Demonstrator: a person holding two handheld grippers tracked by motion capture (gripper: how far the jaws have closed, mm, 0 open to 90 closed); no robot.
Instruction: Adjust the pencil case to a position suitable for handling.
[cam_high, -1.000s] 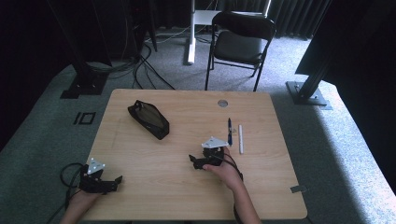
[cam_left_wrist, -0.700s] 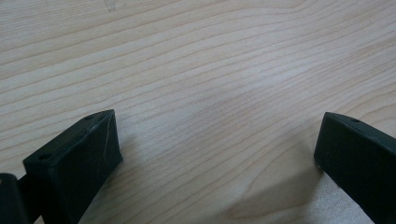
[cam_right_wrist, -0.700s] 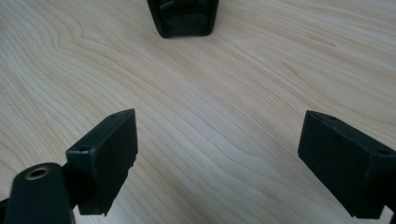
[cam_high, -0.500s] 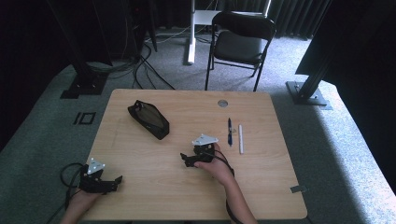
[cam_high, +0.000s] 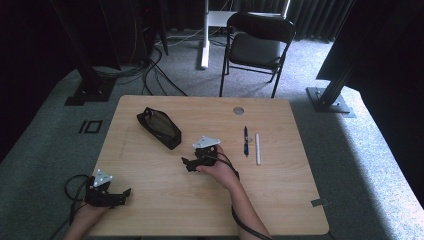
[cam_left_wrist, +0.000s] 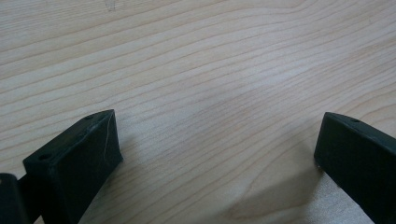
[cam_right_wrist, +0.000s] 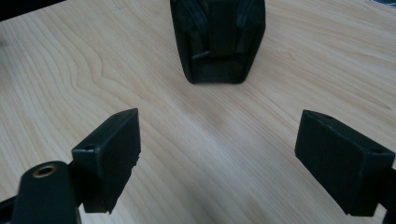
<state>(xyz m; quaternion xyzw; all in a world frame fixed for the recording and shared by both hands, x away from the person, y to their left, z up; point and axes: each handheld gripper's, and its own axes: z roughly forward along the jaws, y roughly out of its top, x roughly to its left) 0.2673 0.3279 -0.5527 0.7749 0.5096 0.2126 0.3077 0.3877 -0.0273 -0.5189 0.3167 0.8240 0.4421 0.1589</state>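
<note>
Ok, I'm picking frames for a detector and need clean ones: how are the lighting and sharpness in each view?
High view: the table is evenly lit, the surroundings dark, and the black pouch shows little detail. Right gripper view: the pouch's end is reasonably sharp, the wood brightest toward the top right. Left gripper view: the wood grain is crisp, with soft shadows under the open jaws of the left gripper.

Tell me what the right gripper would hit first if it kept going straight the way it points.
Probably the black pouch: it lies dead ahead of the open right gripper, with bare table between them.
</note>
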